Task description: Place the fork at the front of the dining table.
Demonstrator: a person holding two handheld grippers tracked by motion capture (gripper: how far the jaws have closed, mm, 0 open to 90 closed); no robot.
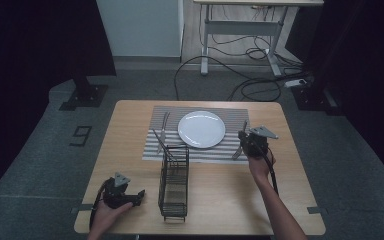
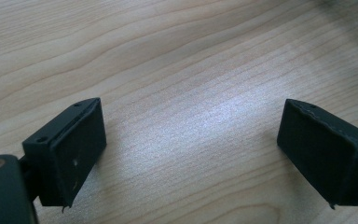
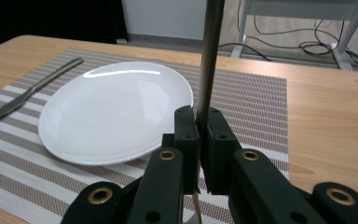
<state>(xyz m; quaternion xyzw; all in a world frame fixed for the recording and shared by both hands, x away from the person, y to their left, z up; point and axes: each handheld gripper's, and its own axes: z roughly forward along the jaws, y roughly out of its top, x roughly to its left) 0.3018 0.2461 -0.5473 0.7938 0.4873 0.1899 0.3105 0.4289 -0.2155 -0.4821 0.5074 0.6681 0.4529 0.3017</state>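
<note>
A white plate [image 1: 201, 129] [image 3: 112, 112] sits in the middle of a striped placemat [image 1: 152, 150] [image 3: 251, 93]. A knife [image 1: 164, 127] [image 3: 28, 93] lies on the mat left of the plate. My right gripper [image 1: 244, 138] [image 3: 199, 119] is over the mat's right edge, shut on a slim metal utensil [image 1: 238, 150] [image 3: 209, 56] that looks like a fork. Its handle rises past the jaws. My left gripper [image 1: 140, 195] [image 2: 191, 144] rests low over the bare wood at the front left, open with nothing between its pads.
A black wire cutlery rack [image 1: 174, 185] stands between my two hands, with a thin utensil [image 1: 159, 140] sticking out of its far end. The wooden table [image 1: 230, 190] ends close behind my forearms. A desk and cables lie on the floor beyond.
</note>
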